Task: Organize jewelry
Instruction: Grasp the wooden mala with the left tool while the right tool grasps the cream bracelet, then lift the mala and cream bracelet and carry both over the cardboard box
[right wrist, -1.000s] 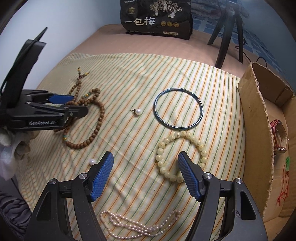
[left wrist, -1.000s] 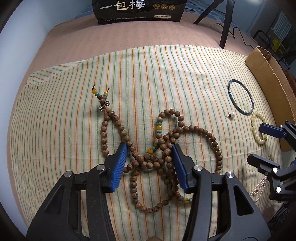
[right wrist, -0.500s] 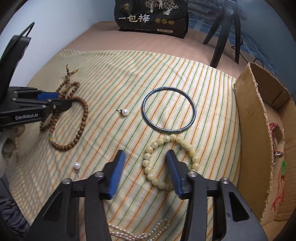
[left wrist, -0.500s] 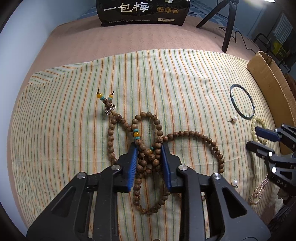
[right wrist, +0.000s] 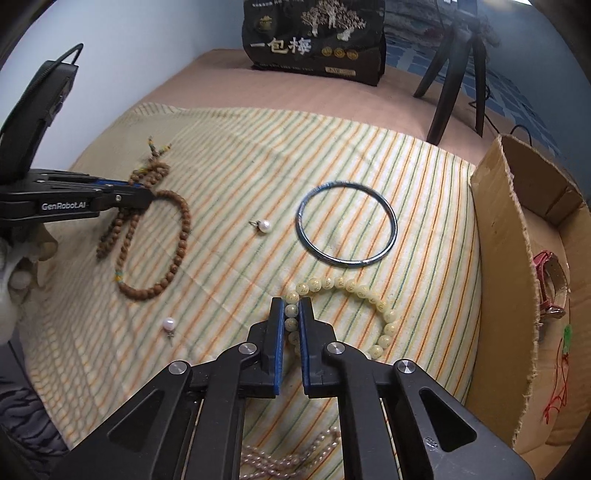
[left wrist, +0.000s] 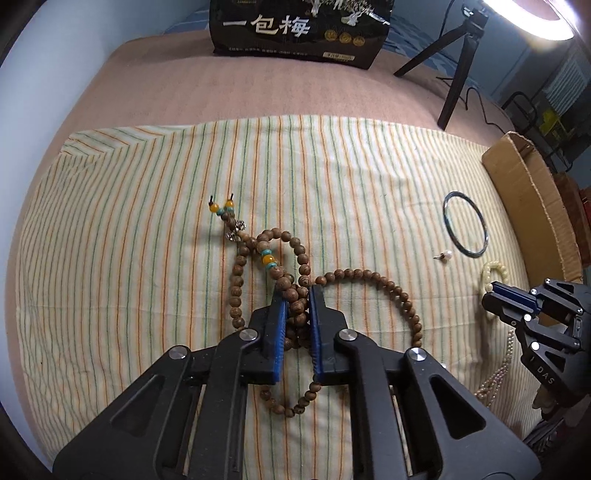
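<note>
A: We have the left gripper [left wrist: 297, 314] clamped on a bunch of strands of the wooden bead necklace [left wrist: 373, 278]; its blue pads have just been closing, and the brown beads now sit squeezed between them; the rest of the necklace lies in loops on the striped cloth [left wrist: 147, 258], its tassel end with the yellow and turquoise beads pointing away from us.

B: On our side the right gripper [right wrist: 291, 319] is pinched on the cream bead bracelet [right wrist: 369, 295]; its jaws too have just been closing, and a few pale beads sit pressed between the pads; the bracelet's free arc curves off to the right across the cloth.

A: We see the dark bangle [right wrist: 347, 223] lying flat just beyond the bracelet, apart from it; a pearl earring [right wrist: 263, 226] rests to the bangle's left; a second pearl earring [right wrist: 168, 325] lies nearer us, left of the right gripper.

B: A pink pearl strand [right wrist: 280, 458] lies bunched under the right gripper's body, partly hidden; the cardboard box [right wrist: 502, 295] stands at the cloth's right edge; inside it we make out a pink watch [right wrist: 550, 284] and a red cord; more than that we cannot tell.

A: Behind the cloth stand a dark snack bag [left wrist: 299, 29] and a black tripod [left wrist: 454, 66].
</note>
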